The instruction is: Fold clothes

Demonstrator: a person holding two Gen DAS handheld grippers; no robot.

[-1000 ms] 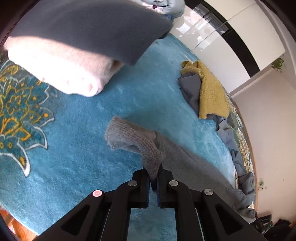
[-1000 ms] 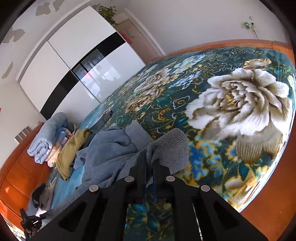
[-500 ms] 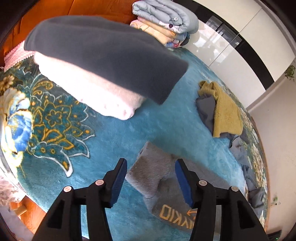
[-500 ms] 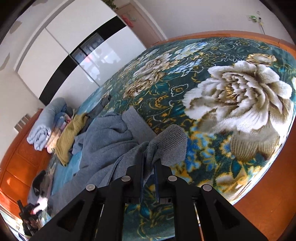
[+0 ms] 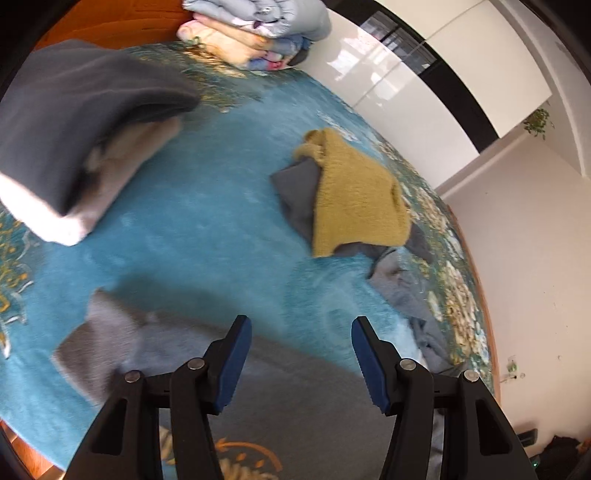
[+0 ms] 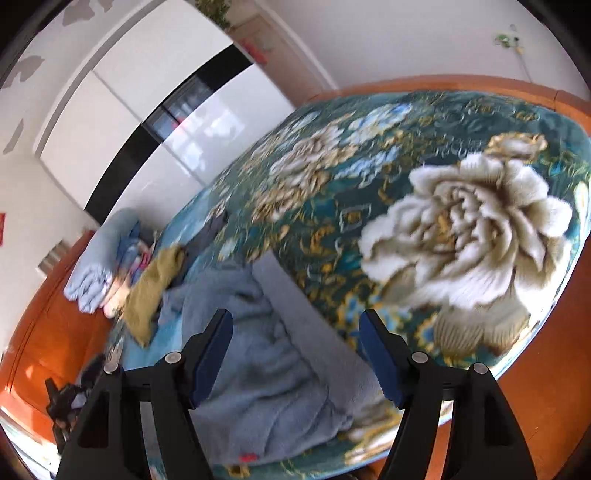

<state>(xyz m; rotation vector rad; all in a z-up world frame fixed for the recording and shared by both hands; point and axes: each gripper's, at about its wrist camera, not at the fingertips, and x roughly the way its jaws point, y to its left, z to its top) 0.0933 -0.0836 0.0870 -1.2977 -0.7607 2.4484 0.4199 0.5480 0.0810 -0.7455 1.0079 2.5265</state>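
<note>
A grey sweater (image 5: 295, 402) with orange lettering lies flat on the blue blanket (image 5: 207, 229), one cuff (image 5: 96, 332) spread out at the left. My left gripper (image 5: 301, 325) hovers above it, open, with nothing between its blue pads. In the right wrist view a grey strip of the sweater (image 6: 303, 317) lies across a rumpled blue-grey fleece (image 6: 266, 369). Above them my right gripper (image 6: 297, 317) has its jaws opening, and nothing is between them.
A folded stack, dark grey over white (image 5: 70, 155), sits at the left. A mustard knit (image 5: 354, 199) lies on a grey garment further back. Folded quilts (image 5: 258, 26) rest by the wooden headboard. The floral bedspread (image 6: 461, 229) ends at a wooden frame (image 6: 546, 369).
Both grippers let go of the grey sweater's cuffs and opened, the left first, then the right. The left one lifted and swung toward the mustard knit. The cuffs dropped onto the bed.
</note>
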